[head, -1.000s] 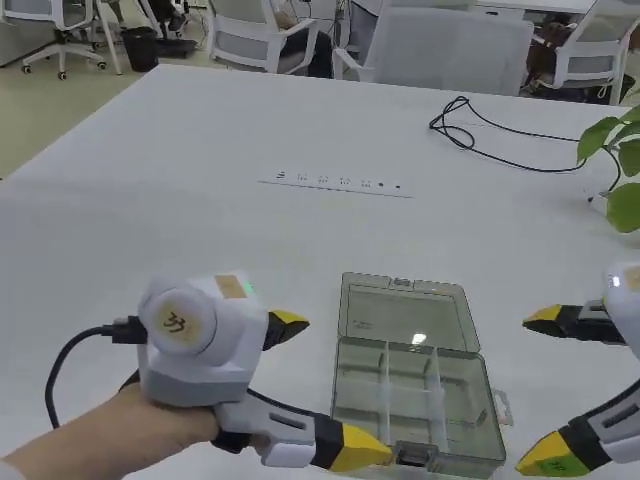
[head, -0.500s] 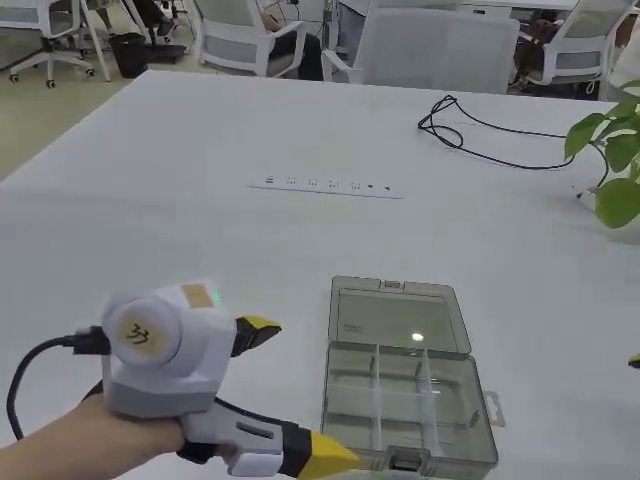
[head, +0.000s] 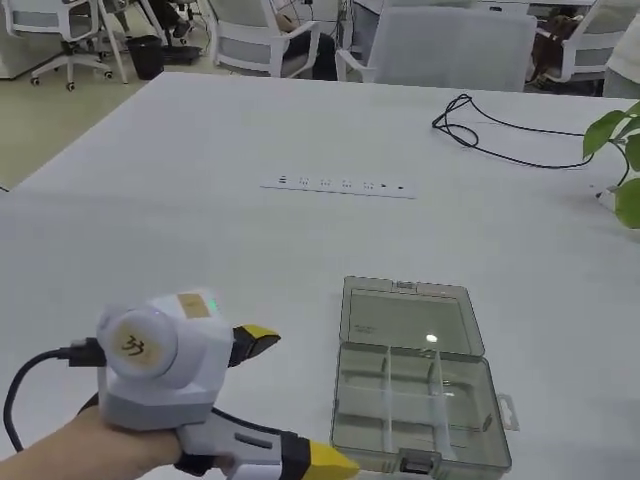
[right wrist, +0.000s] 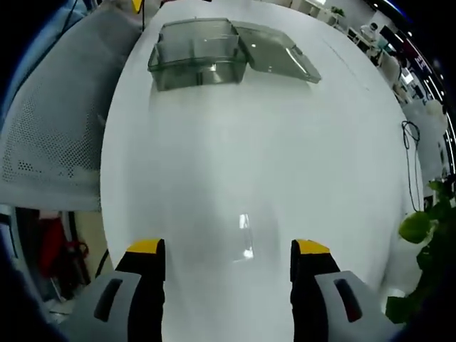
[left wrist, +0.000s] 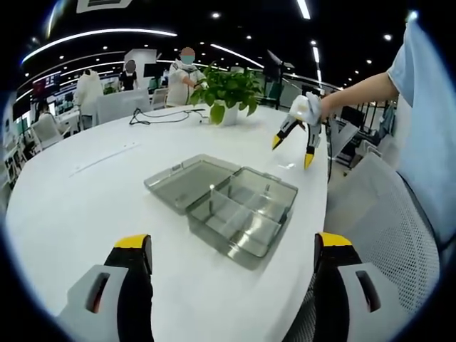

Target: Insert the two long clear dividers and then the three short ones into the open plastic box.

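The clear plastic box (head: 415, 410) lies open on the white table, its lid (head: 405, 315) flat behind it. Clear dividers (head: 386, 395) stand inside and split it into compartments. My left gripper (head: 295, 400) is open just left of the box, nothing between its yellow tips. In the left gripper view the box (left wrist: 246, 214) sits just ahead of the open left gripper (left wrist: 231, 246), and the right gripper (left wrist: 296, 139) hangs open beyond it in a person's hand. My right gripper (right wrist: 228, 249) is open over bare table, far from the box (right wrist: 199, 60).
A power strip (head: 340, 186) is set into the table's middle, and a black cable (head: 500, 130) loops at the back right. A potted plant (head: 620, 150) stands at the right edge. Office chairs (head: 260, 40) line the far side. A mesh chair (right wrist: 50, 128) is beside the table.
The right gripper has drawn back out of the head view's right edge. The left gripper has shifted slightly left, away from the box. The box has not moved.
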`<state>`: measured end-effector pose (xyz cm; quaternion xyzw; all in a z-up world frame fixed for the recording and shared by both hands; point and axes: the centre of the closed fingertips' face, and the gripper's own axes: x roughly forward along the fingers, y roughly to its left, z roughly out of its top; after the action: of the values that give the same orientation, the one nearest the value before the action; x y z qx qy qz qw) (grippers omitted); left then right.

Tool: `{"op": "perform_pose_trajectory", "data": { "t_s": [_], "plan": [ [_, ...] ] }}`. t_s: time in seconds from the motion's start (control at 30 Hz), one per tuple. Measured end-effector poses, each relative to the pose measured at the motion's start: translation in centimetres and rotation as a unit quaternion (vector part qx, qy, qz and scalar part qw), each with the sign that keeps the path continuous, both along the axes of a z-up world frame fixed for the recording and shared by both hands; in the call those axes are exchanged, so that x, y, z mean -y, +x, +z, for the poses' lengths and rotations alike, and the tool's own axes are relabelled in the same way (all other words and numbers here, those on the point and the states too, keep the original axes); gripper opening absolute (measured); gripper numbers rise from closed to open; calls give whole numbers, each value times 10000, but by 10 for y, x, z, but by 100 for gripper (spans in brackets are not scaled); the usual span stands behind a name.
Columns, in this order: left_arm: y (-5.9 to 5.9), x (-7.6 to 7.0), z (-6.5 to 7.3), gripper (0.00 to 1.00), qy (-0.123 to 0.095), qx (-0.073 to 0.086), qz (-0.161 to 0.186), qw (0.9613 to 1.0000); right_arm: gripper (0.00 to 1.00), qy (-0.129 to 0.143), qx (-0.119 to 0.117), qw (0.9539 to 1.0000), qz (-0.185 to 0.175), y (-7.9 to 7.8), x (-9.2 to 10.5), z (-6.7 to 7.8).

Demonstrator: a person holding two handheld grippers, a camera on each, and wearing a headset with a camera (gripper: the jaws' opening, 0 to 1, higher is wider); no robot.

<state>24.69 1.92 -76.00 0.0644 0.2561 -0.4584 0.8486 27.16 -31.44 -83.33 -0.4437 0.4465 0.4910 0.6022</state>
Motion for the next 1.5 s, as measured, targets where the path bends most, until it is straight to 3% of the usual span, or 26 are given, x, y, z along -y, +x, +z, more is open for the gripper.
{"op": "perform_pose_trajectory", "data": {
  "t_s": [0.13, 0.43, 0.53, 0.77, 0.9, 1.17, 1.5],
  "plan": [
    [-1, -4, 0, 96, -5, 9, 77, 10000, 61, -240, -110, 9993, 252, -1, 5, -5],
    [-3, -9, -2, 95, -15, -3, 175, 9998, 49, -279, -267, 9980, 498, -3, 2, -11],
    [-3, -9, -3, 95, -42, -7, 183, 9998, 43, -236, -497, 9969, 557, -10, 1, -13],
    [-4, -5, -3, 95, -86, -10, 184, 9998, 40, -214, -449, 9972, 565, -7, 3, -13],
    [-4, -4, -4, 95, -116, -13, 197, 9997, 33, -244, -439, 9968, 621, -8, 0, -13],
    [-5, -4, -3, 94, -175, -39, 252, 9995, 33, -342, -408, 9969, 585, -7, 1, -12],
    [-4, -1, -4, 92, -221, -101, 255, 9994, 33, -232, -219, 9987, 399, -6, -1, -10]
  ]
}}
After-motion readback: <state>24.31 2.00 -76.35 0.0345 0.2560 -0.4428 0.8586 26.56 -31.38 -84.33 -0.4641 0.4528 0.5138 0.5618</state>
